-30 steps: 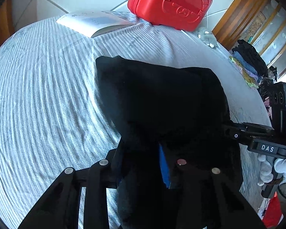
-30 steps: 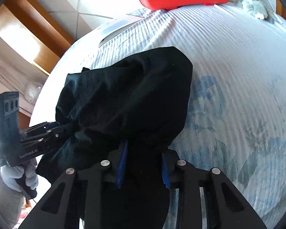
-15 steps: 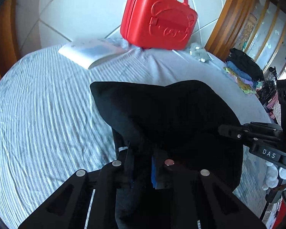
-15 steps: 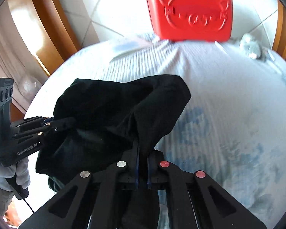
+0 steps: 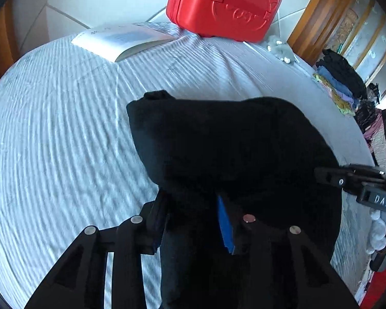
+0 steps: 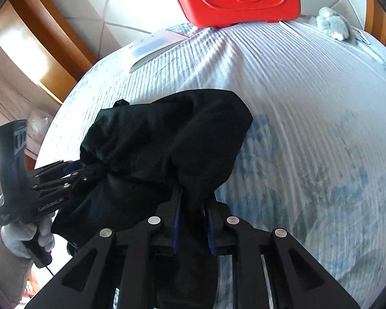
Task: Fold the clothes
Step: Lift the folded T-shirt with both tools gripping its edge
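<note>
A black garment (image 5: 223,141) hangs bunched between my two grippers above the bed; it also shows in the right wrist view (image 6: 167,144). My left gripper (image 5: 193,206) has its jaws spread with the near edge of the cloth lying between the blue pads (image 5: 225,224). My right gripper (image 6: 193,206) has its pads a little apart with a fold of the cloth between them. The right gripper also shows at the right edge of the left wrist view (image 5: 347,177). The left gripper shows at the left of the right wrist view (image 6: 64,177).
The bed has a pale blue striped sheet (image 5: 51,128). A red case (image 5: 226,5) stands at the far edge by the tiled wall, with an open book (image 5: 120,38) to its left and a small grey plush (image 6: 333,24) to its right. A pile of clothes (image 5: 342,85) lies at the right.
Both grippers dipped back down toward the bed with the garment. Their jaws, closed tight half a second ago, now stand wider apart around the cloth.
</note>
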